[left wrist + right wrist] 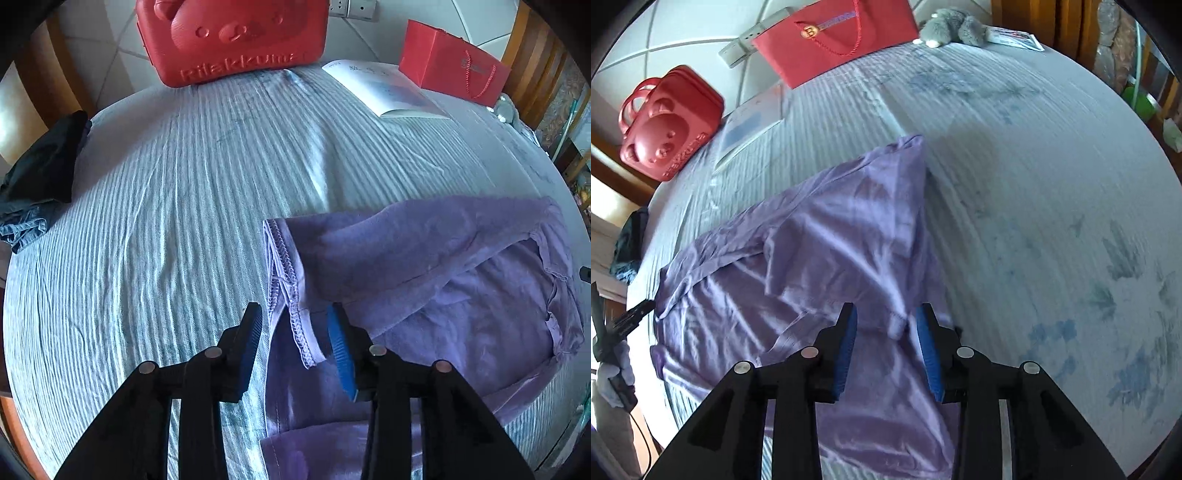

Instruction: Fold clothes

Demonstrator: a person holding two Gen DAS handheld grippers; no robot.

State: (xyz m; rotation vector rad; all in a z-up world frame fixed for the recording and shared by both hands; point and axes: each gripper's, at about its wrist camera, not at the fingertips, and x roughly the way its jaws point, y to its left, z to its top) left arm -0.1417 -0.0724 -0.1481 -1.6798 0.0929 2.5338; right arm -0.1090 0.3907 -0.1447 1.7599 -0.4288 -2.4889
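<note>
A purple T-shirt (443,288) lies rumpled on the striped bed sheet (166,221); it also shows in the right wrist view (831,258). My left gripper (295,314) is open, its blue-padded fingers on either side of a stitched hem edge (295,317) of the shirt, without clamping it. My right gripper (886,314) is open just above the shirt's right edge, with a small fold of purple fabric (897,321) between the fingers. The left gripper's tip (635,314) shows at the far left of the right wrist view.
A red Rilakkuma case (236,37), a red paper bag (454,59) and a white booklet (388,88) lie at the bed's far edge. Dark clothes (40,173) are piled at the left edge. A grey plush toy (953,26) sits at the far side.
</note>
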